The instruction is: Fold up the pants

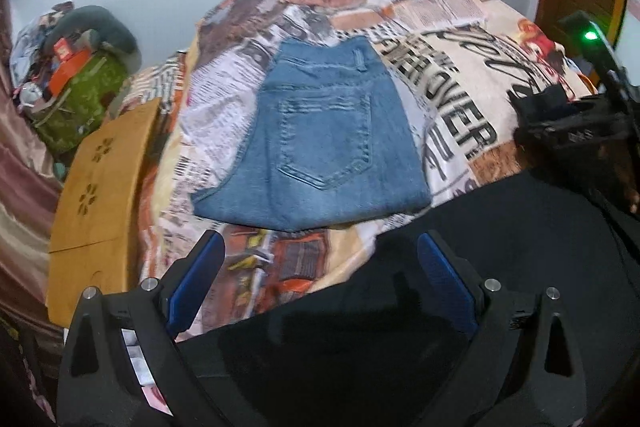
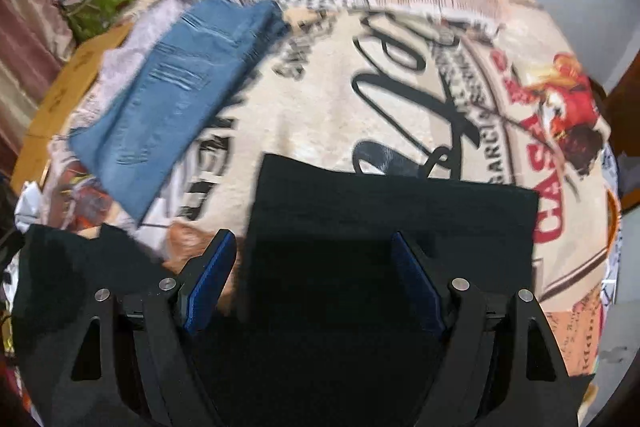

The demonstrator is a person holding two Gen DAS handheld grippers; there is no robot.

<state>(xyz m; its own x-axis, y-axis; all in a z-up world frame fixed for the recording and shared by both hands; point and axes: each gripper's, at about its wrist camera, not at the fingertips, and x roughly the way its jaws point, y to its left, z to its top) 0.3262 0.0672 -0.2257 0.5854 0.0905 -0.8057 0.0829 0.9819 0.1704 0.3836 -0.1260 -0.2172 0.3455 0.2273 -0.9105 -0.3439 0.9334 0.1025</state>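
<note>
Above black pants (image 2: 392, 227), both tools (image 1: 320, 267) (image 2: 314, 271) tilt down, agape.

1. The printed bedspread (image 1: 460, 39) carries all the readable text; the folded blue jeans (image 1: 320, 131) lying on it serve as the landmark.
2. Just right of the jeans, in the left wrist view, bold black capitals end in "OVER" (image 1: 460, 115), the letters before them cut off or smeared.
3. Far to the right of the jeans, in the right wrist view, red capitals read "CAS" (image 2: 554, 199) along a ring border.
4. Between the jeans and the red letters runs a large black script word (image 2: 420, 87), possibly beginning "Ha", too blurred to be sure.
5. The fine newsprint columns around the jeans cannot be read.
</note>
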